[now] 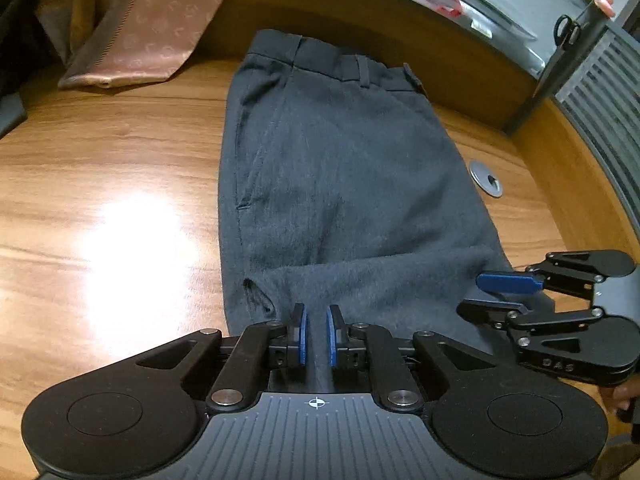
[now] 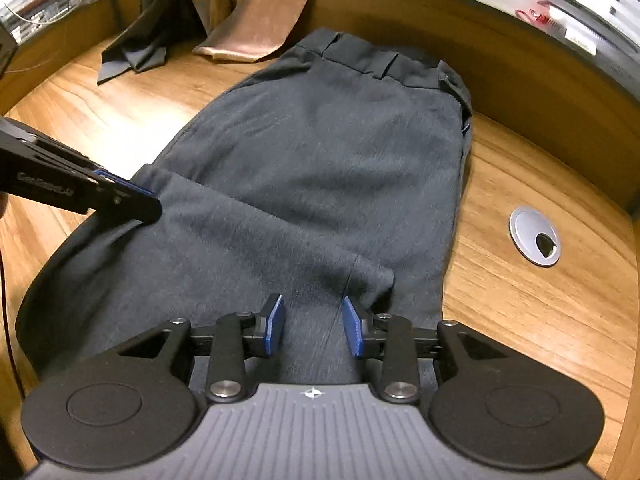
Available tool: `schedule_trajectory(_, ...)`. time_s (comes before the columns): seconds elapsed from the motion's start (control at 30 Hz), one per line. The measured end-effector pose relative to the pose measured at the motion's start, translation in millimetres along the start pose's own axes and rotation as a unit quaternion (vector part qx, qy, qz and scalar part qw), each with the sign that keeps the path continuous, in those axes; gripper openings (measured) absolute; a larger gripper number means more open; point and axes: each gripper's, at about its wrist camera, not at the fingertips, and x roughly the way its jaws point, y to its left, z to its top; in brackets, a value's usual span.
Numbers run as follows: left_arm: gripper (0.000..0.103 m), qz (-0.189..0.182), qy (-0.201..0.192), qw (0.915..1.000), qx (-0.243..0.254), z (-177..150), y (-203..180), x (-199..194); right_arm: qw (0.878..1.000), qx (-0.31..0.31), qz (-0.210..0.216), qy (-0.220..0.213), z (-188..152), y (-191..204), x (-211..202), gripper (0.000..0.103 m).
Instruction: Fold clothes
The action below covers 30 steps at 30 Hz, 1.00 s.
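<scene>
At the far left of the wooden worktop (image 2: 120,120) a dark garment (image 2: 136,48) lay crumpled, and just beside it a brown patterned cloth (image 1: 152,28) hung down onto the wood. The grey trousers (image 1: 340,168) lay flat in the middle of the worktop, waistband (image 2: 372,60) at the far end, with the leg part turned back over them in a loose fold near the front edge.

The left gripper (image 1: 316,338) sat at the left side of that fold. Its blue-padded fingers (image 1: 302,336) stood only a little apart, with a strip of grey cloth running between them; whether they pinched it I could not tell. From the right wrist view the same gripper (image 2: 150,196) pressed against the fold's left edge.

The right gripper (image 2: 314,326) hovered low over the near end of the trousers, its fingers (image 2: 276,324) spread wide with nothing between them but cloth below. Further right, a round silver cable grommet (image 2: 535,236) was set in the bare wood, well apart from the trousers. A pair of black scissors (image 1: 566,30) hung on the partition beyond.
</scene>
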Motion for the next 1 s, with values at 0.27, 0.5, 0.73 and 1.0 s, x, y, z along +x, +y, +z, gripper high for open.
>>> schedule_trajectory(0.27, 0.034, -0.020, -0.010, 0.9979, 0.062, -18, -10, -41, 1.000, 0.016, 0.005, -0.012, -25, -9, -55, 0.049)
schedule_trajectory(0.5, 0.050, -0.012, 0.028, 0.9962, 0.082, -71, -15, -65, 0.999, 0.028, 0.013, 0.021, -69, -5, -73, 0.054)
schedule_trajectory(0.73, 0.054, 0.013, 0.091, 0.9930, 0.074, -88, -24, -67, 0.997, 0.040, 0.017, 0.062, -104, 3, -78, 0.054)
schedule_trajectory(1.0, 0.058, 0.008, 0.123, 0.9861, 0.111, -86, -41, -54, 0.995, 0.006, 0.031, 0.093, -92, 4, -66, 0.055)
